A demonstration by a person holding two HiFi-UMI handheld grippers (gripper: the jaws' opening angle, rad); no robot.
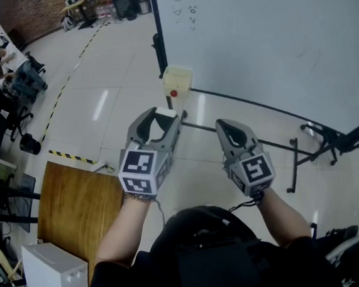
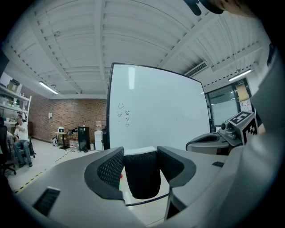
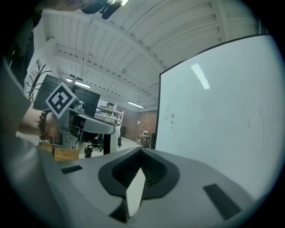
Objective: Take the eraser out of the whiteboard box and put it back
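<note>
Left tongs point(image 1: 164, 118) grip the eraser point(image 2: 141, 177) facing the whiteboard point(image 1: 264, 37), above tiled floor point(image 1: 115, 70).

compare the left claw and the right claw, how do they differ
The left claw has its jaws apart, clamped on the eraser; the right claw has its jaws together, empty. The left claw sits nearer the box at the whiteboard edge than the right claw. Both are grey and face the whiteboard.
</note>
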